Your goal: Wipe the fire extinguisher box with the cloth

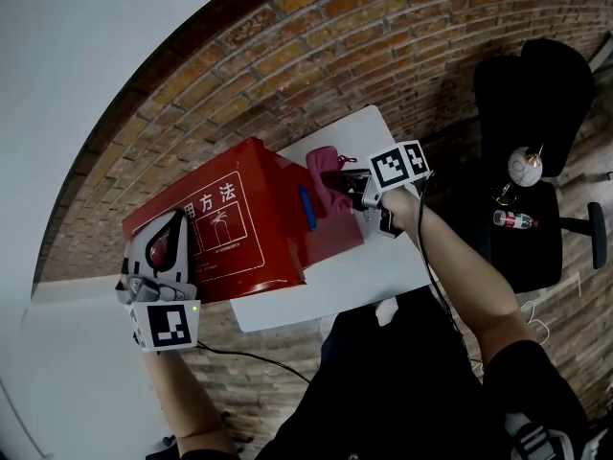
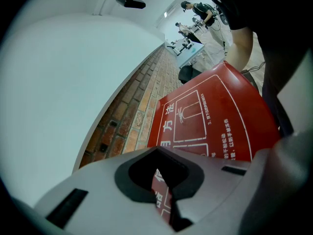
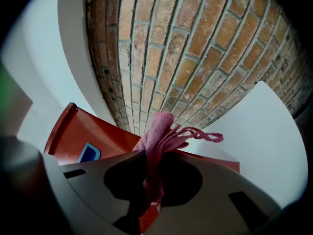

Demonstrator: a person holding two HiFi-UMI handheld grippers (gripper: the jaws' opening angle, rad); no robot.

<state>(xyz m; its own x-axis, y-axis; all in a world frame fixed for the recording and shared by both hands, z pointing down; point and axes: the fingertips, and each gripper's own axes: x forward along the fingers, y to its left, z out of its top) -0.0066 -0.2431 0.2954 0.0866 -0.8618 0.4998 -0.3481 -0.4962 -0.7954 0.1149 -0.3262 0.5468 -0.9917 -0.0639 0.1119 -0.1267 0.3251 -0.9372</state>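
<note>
Nearest the head camera is the person's dark-clothed torso (image 1: 402,381), with both forearms reaching out from it. Red-brown brick paving (image 1: 316,56) fills most of the scene and meets a white wall (image 1: 77,84) on the left. On the bricks stands a small white table (image 1: 378,266), and a black office chair (image 1: 532,161) stands just to its right.

The red fire extinguisher box (image 1: 239,228) lies on the table with its printed face turned up and covers much of the tabletop. A blue handle (image 1: 306,207) sits on its right end.

The left gripper (image 1: 170,233) lies over the box's left end. Its claw is pressed together with nothing in it, and only a thin slit shows the red print behind.

The right gripper (image 1: 350,195) is at the box's right end. Its claw pinches the pink cloth (image 1: 326,175), which bunches out beyond the jaws against the upper edge of that end, a loose strand trailing off.

A small bottle (image 1: 515,220) lies on the chair seat.
</note>
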